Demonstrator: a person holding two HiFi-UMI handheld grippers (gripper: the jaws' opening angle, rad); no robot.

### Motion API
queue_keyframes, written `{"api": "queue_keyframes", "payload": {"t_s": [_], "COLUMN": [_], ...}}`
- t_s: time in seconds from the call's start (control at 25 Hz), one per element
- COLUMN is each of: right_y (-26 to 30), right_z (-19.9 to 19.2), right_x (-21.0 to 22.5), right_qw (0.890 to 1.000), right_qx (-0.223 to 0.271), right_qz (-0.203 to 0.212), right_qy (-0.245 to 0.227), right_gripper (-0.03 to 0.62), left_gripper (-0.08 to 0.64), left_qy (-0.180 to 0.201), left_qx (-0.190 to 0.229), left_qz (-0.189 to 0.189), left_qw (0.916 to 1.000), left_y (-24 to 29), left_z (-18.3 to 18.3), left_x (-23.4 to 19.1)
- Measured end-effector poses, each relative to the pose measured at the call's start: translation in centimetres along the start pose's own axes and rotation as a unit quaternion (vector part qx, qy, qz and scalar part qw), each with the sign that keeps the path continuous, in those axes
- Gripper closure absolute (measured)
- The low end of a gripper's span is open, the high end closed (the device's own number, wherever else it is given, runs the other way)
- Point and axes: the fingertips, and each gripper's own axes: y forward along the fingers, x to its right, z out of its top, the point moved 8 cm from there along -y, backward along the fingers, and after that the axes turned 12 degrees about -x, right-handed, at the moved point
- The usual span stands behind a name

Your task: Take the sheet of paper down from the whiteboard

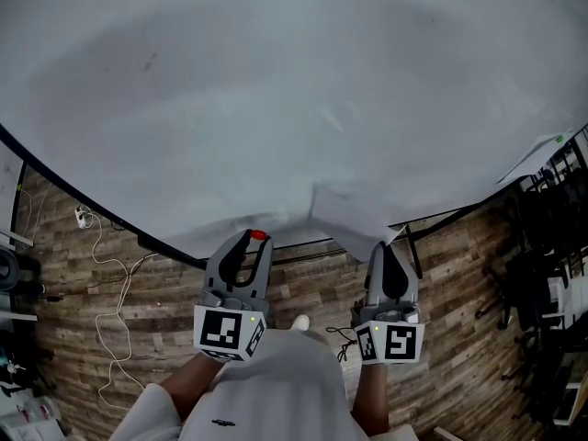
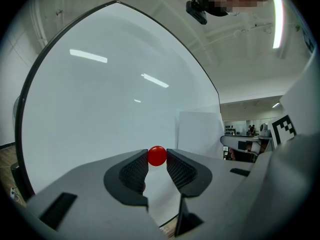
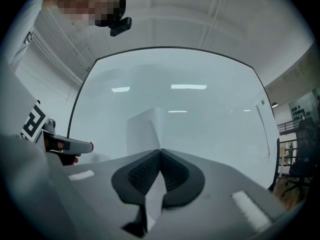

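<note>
The white sheet of paper (image 1: 347, 211) hangs loose in front of the whiteboard (image 1: 276, 90), low and right of centre. My right gripper (image 1: 387, 246) is shut on the sheet's lower edge. In the right gripper view the paper (image 3: 142, 129) runs up from between the closed jaws of my right gripper (image 3: 160, 151). My left gripper (image 1: 254, 239) is held level to the left of the sheet, shut on a round red magnet (image 1: 258, 235). In the left gripper view the magnet (image 2: 157, 155) sits pinched between the jaw tips, with the paper (image 2: 200, 134) off to the right.
The whiteboard's dark lower frame (image 1: 110, 220) runs just beyond both grippers. White cables (image 1: 110, 288) trail over the wooden floor at left. Black chairs and racks (image 1: 551, 246) crowd the right side. A second white strip (image 1: 536, 152) hangs at the board's right edge.
</note>
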Motion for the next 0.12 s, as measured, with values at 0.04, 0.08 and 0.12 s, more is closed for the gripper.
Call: {"api": "queue_keyframes", "payload": {"t_s": [0.04,0.08,0.12], "right_y": [-0.04,-0.06,-0.07], "right_z": [0.10,0.19,0.28], "right_x": [0.02,0.02,0.02], "right_qw": [1.000,1.000,1.000], "right_qx": [0.001,0.001,0.002], "right_qz": [0.000,0.000,0.001], "right_qy": [0.001,0.002,0.003], "right_gripper": [0.581,0.581,0.581], "left_gripper": [0.440,0.440,0.440], "left_qy": [0.000,0.000,0.000], "left_qx": [0.000,0.000,0.001], "left_qz": [-0.001,-0.001,-0.002], "left_qw": [1.0000,1.0000,1.0000], "left_y": [-0.01,-0.01,-0.02], "left_z": [0.06,0.12,0.18], "left_x": [0.08,0.13,0.17]}}
